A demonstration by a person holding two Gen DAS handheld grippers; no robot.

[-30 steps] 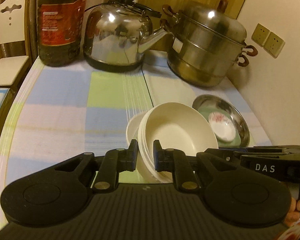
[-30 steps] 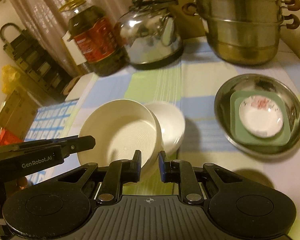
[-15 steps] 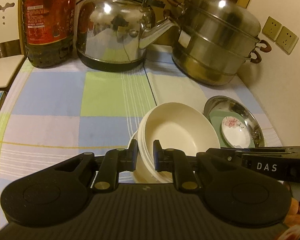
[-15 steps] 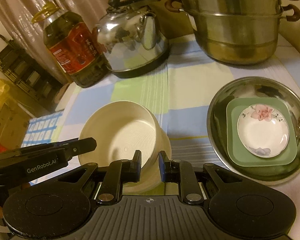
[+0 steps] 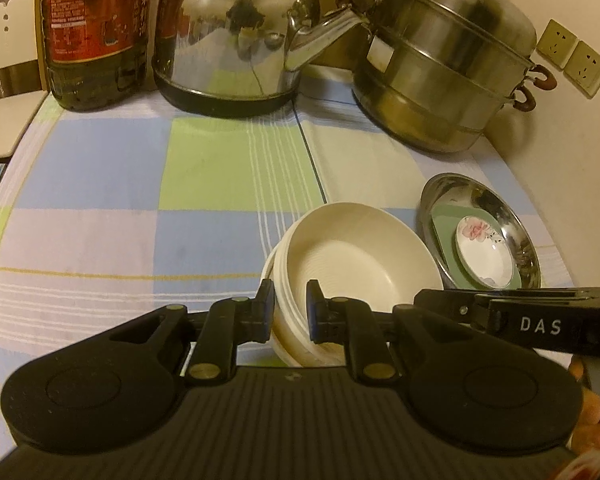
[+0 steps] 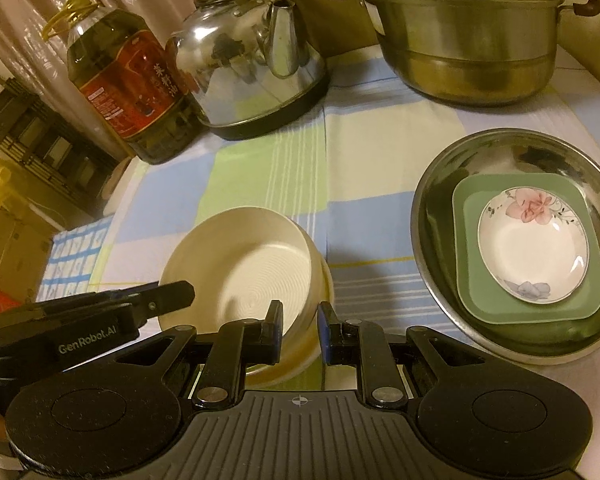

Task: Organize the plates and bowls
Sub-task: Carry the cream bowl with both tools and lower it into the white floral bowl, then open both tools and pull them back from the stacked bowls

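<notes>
Gripping cream bowl rim, left claw, right claw, bare cloth leftward.

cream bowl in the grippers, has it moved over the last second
Yes. The cream bowl, pinched by both grippers, has come down over the smaller white bowl that earlier sat beside it, nesting on it, left of the steel basin.

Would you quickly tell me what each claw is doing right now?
Left claw: closed on the near rim of the cream bowl.
Right claw: closed on the opposite rim of the same bowl.
</notes>
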